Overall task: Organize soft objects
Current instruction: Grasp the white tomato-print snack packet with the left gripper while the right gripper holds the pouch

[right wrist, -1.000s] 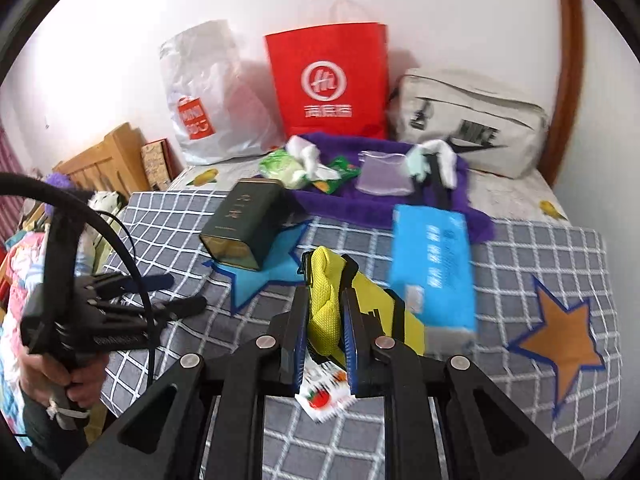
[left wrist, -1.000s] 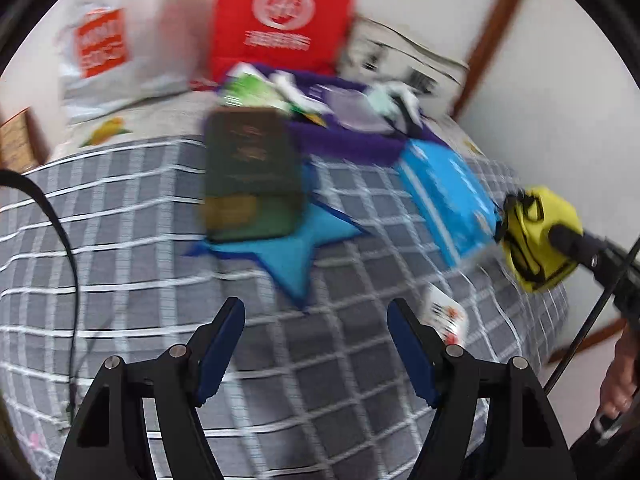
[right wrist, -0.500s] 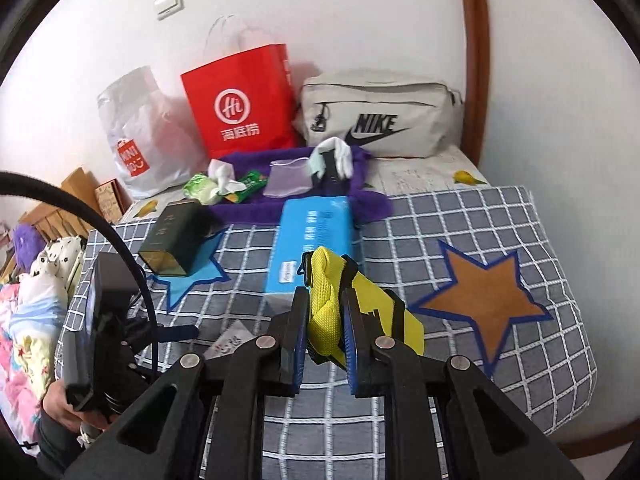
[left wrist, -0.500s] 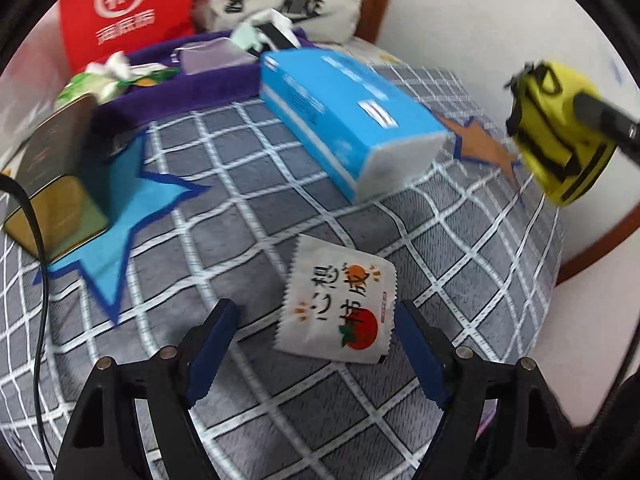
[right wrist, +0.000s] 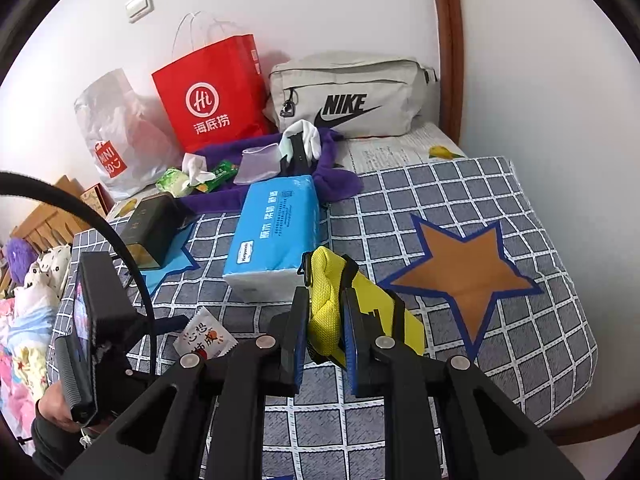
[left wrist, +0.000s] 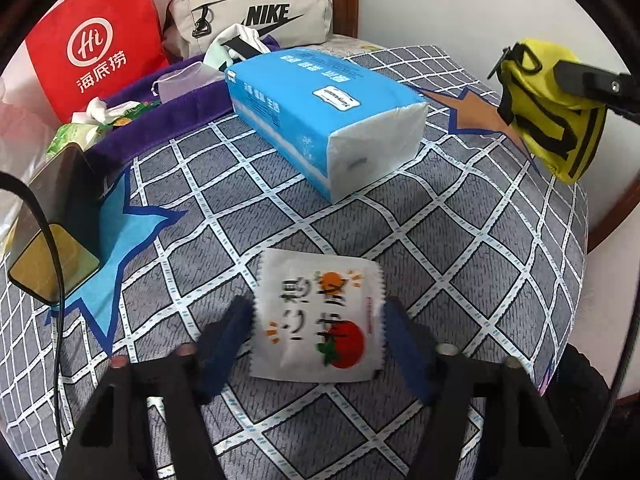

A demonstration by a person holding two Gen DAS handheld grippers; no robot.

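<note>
Left gripper (left wrist: 318, 314): jaws closing, a white snack packet (left wrist: 318, 314) printed with a tomato lying flat on the checked bed cover (left wrist: 460, 240) between them. The pads appear just beside the packet's side edges; contact cannot be told through the blur.

Right gripper (right wrist: 324, 326): jaws clamped on a yellow pouch (right wrist: 326, 300) with black straps, held clear above the bed cover.

Ahead of the left jaws: a blue tissue pack (left wrist: 320, 116) lying on the cover. Beyond it: a purple cloth (left wrist: 160, 120) carrying small items, a red paper bag (left wrist: 96, 44), a grey Nike bag (left wrist: 256, 12). Left of the jaws: a dark tin (left wrist: 56, 220) on a blue star patch.
</note>
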